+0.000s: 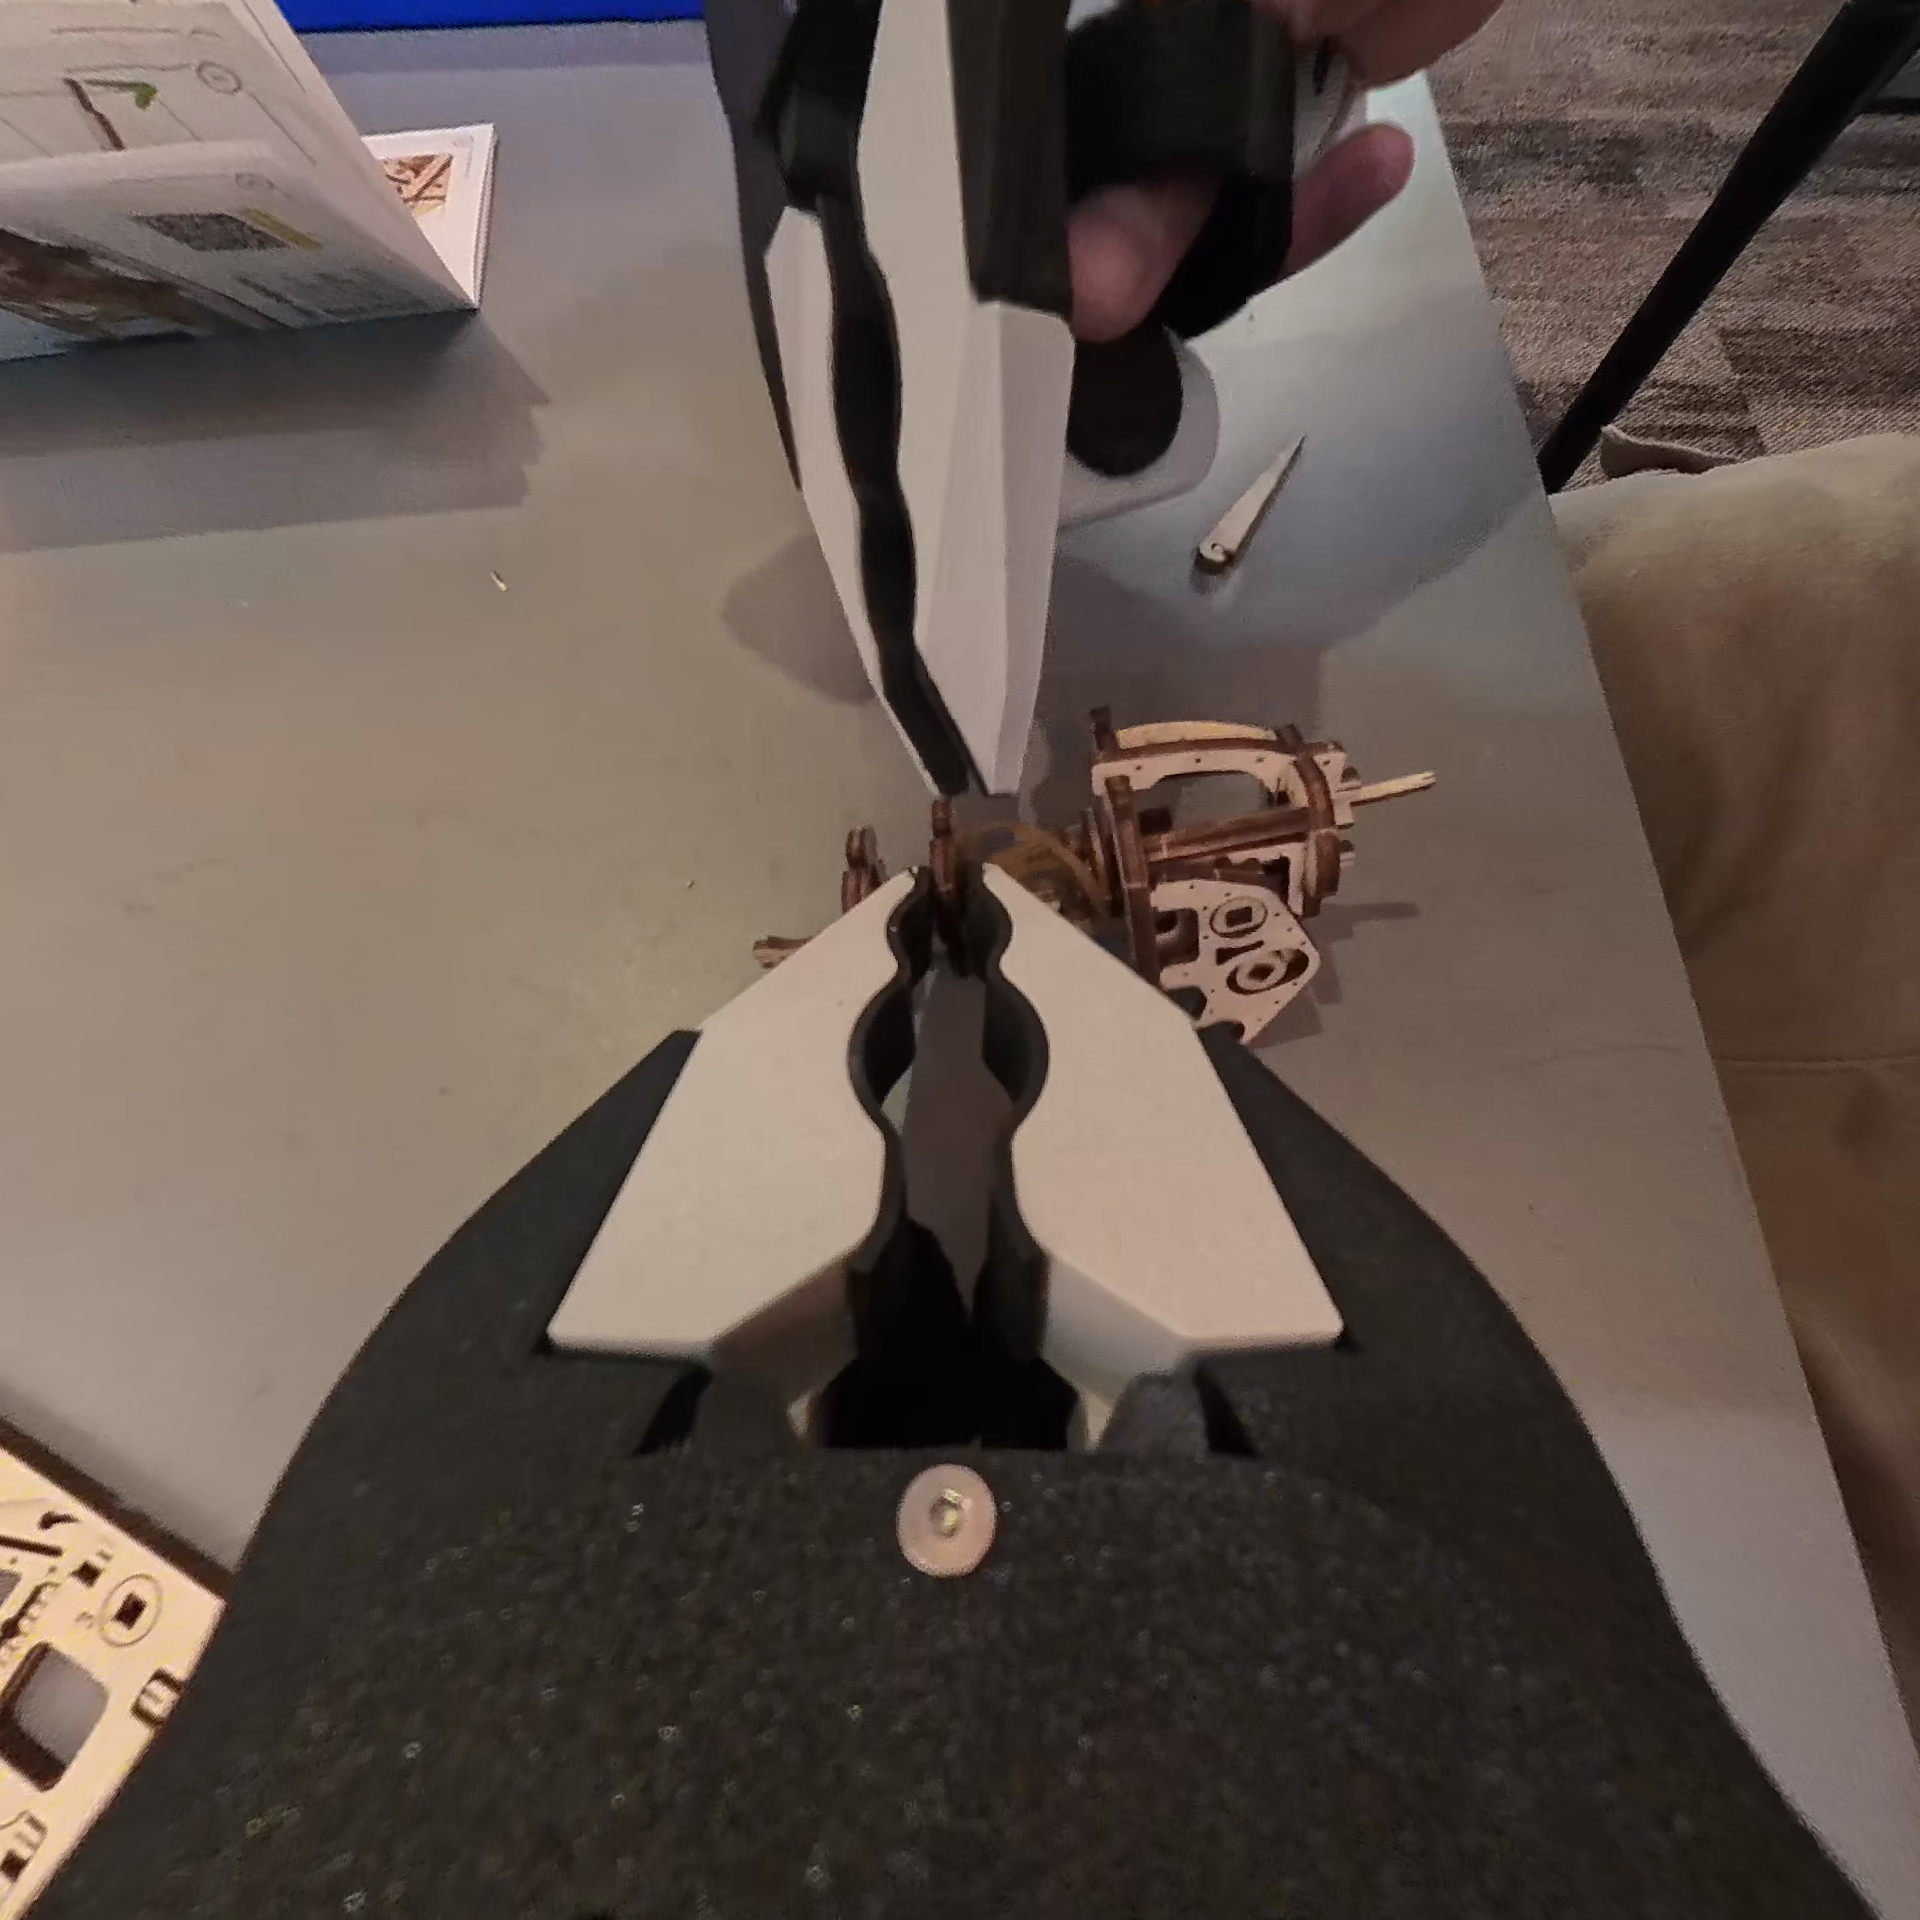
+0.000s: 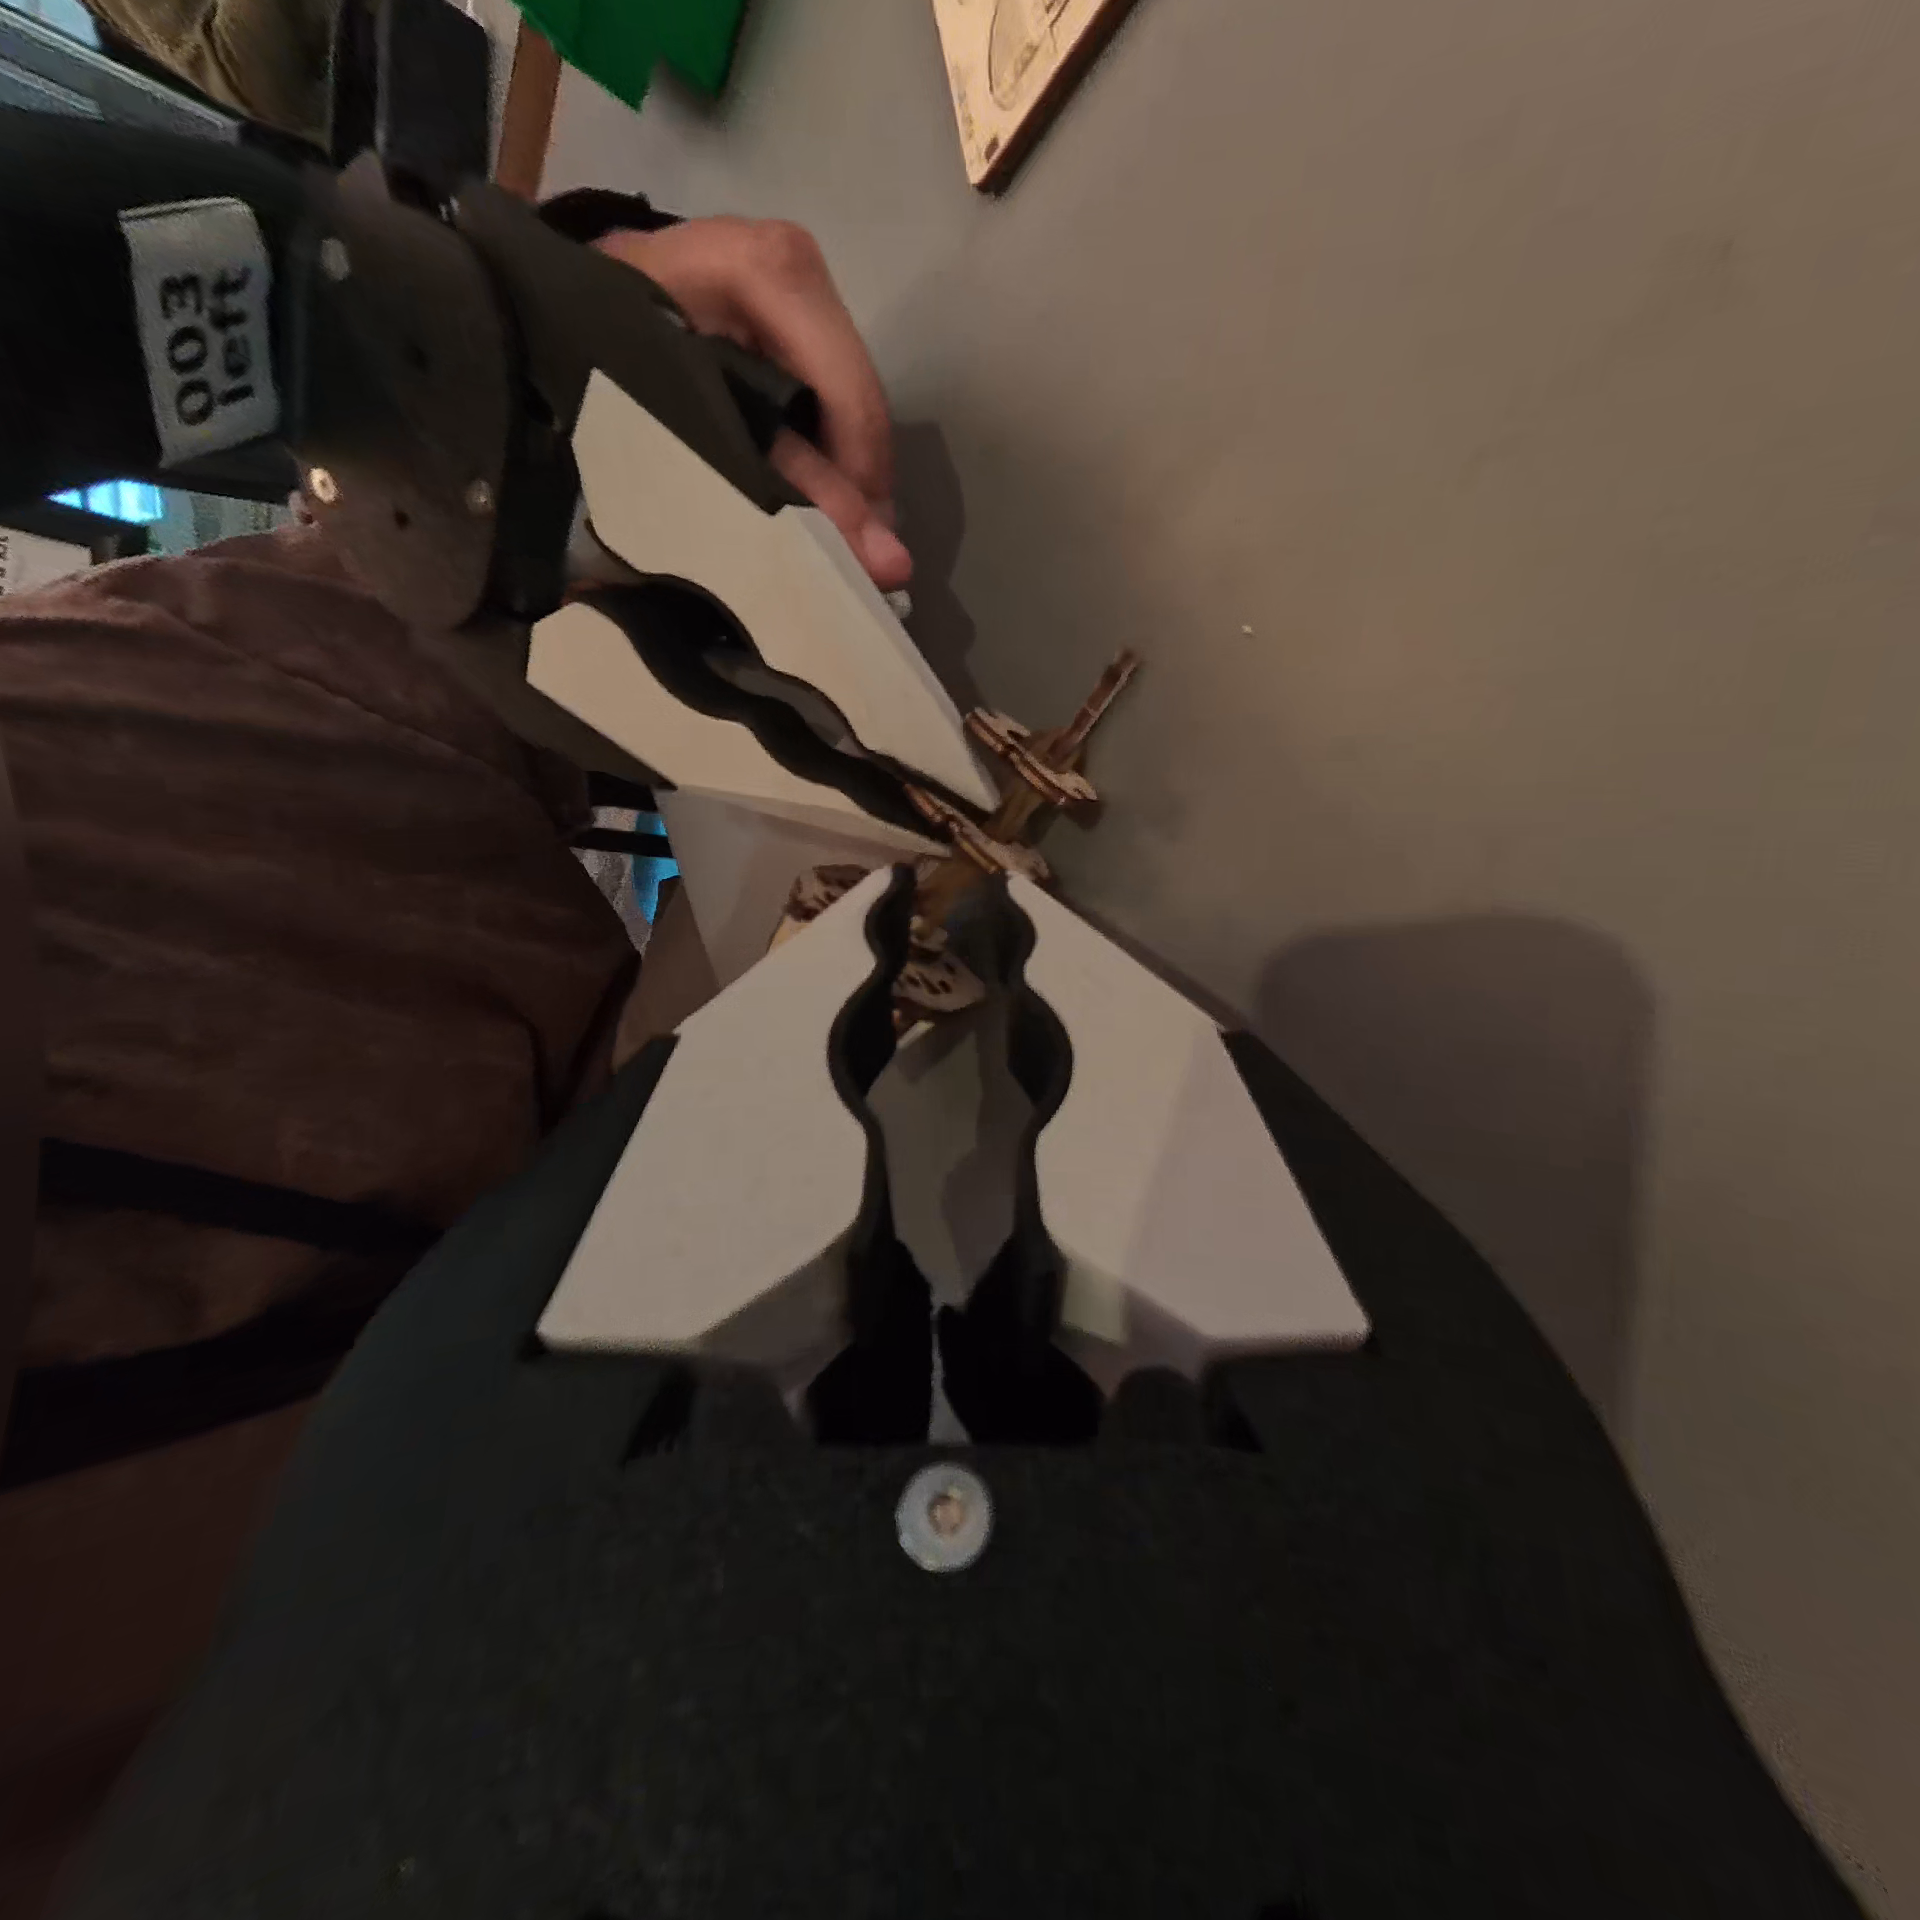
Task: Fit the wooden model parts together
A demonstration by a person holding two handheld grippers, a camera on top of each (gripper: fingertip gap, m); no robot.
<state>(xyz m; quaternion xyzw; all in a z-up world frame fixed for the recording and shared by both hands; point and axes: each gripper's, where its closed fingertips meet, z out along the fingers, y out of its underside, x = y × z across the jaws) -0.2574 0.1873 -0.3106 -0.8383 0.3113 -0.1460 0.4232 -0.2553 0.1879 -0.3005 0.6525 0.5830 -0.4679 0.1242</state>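
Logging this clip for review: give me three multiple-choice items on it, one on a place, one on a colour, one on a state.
1. Where does the loose pointed wooden stick lie?
A. on the booklet
B. on the grey table beyond the wooden model
C. in a gripper

2. What colour are the gripper finger pads?
A. white
B. red
C. blue

3. How is the left gripper?
A. wide open
B. shut on a wooden gear piece
C. out of view

Answers: 1 B, it rests on bare table past the wooden model; 2 A, both show white; 3 B, its tips pinch the wooden gear piece.
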